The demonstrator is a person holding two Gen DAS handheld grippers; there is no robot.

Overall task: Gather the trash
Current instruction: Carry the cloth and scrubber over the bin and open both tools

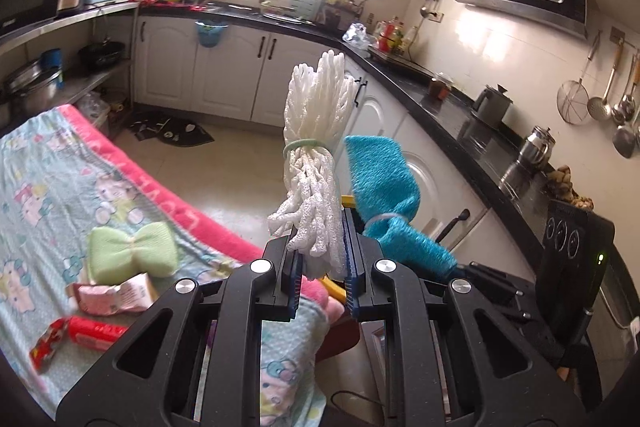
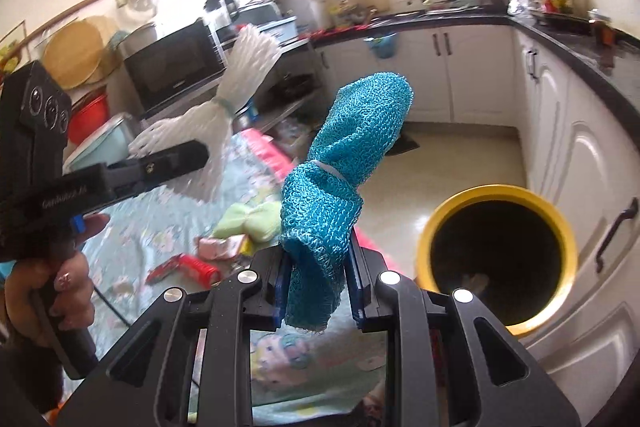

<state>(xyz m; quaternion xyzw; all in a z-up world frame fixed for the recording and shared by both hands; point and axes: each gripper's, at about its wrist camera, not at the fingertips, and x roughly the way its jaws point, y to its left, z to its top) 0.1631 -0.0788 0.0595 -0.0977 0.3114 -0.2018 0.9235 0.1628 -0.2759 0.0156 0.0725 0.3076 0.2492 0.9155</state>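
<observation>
- The table, covered by a cartoon-print blanket (image 1: pixel 48 187), carries the remaining trash near its pink-bordered edge: a green foam bow (image 1: pixel 132 253), a pink wrapper (image 1: pixel 116 297) and a red wrapper (image 1: pixel 86 335).
- The yellow-rimmed bin (image 2: pixel 496 259) stands on the floor off that edge, open mouth up, to the right of the right gripper (image 2: pixel 318 291).
- The right gripper is clenched on a blue mesh bundle (image 2: pixel 348 147), long axis upright; it looks nearer the bin, so its drop likely comes first.
- The left gripper (image 1: pixel 322 277) is clamped on a white foam net (image 1: pixel 316 147), also upright, with the bin hidden behind it.
</observation>
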